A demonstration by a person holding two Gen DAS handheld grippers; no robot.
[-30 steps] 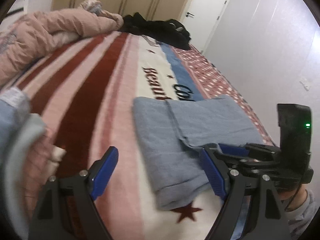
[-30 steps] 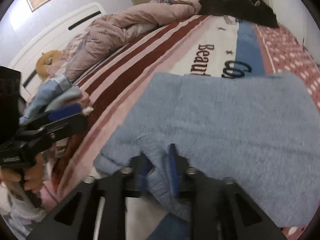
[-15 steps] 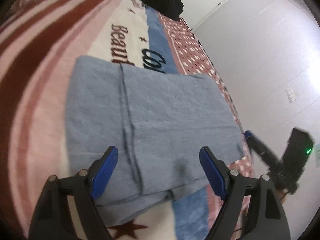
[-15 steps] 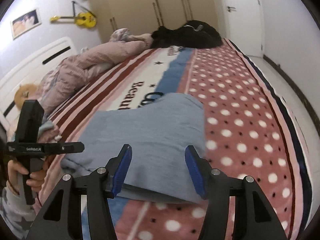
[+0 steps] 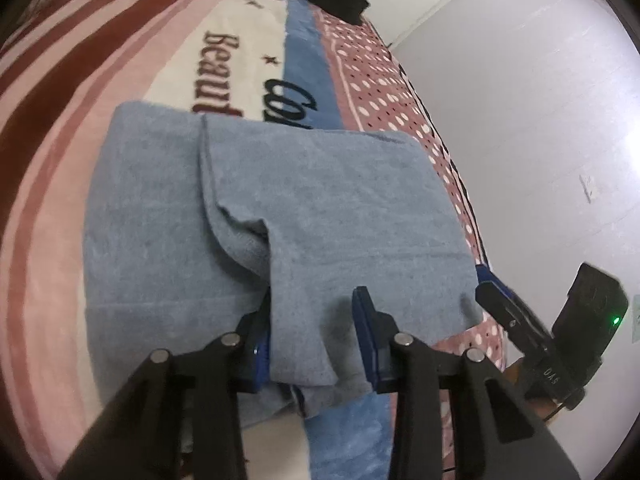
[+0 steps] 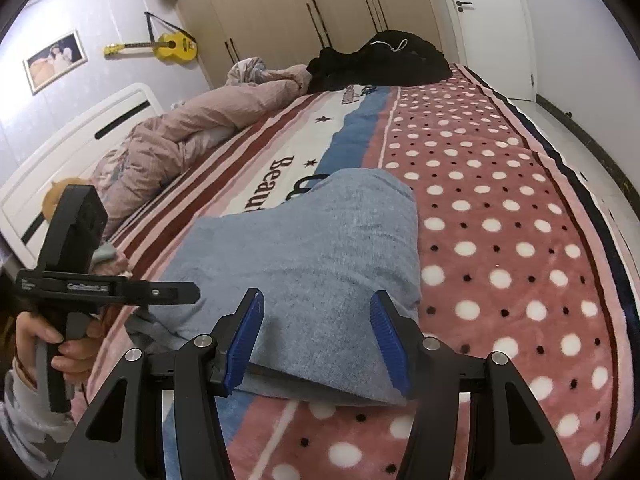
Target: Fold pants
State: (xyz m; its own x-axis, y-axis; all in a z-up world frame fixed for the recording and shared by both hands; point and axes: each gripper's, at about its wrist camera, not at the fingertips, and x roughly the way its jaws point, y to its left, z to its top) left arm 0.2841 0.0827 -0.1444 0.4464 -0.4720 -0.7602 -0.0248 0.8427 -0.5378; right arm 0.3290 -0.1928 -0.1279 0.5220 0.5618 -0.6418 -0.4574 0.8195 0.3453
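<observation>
Light blue pants [image 5: 280,216] lie folded on the patterned bed blanket [image 5: 120,60]. My left gripper [image 5: 314,336] is part-way closed around the near edge of the top layer, with cloth between the blue pads. In the right wrist view the same pants [image 6: 320,248] lie ahead, and my right gripper [image 6: 316,340] is open at their near edge, holding nothing. The right gripper also shows in the left wrist view [image 5: 520,320], beyond the pants' right corner. The left gripper shows in the right wrist view [image 6: 120,292], held in a hand.
A pink quilt [image 6: 192,140] lies bunched along the bed's left side. Black clothes [image 6: 384,60] are piled at the far end. Wardrobes [image 6: 300,12], a door [image 6: 492,20] and a wall guitar [image 6: 160,46] stand beyond. The bed's right edge [image 6: 592,200] drops to the floor.
My right gripper let go of the pants and opened, drawing back to the right edge. My left gripper moved onto the pants' near edge and narrowed around the top layer.
</observation>
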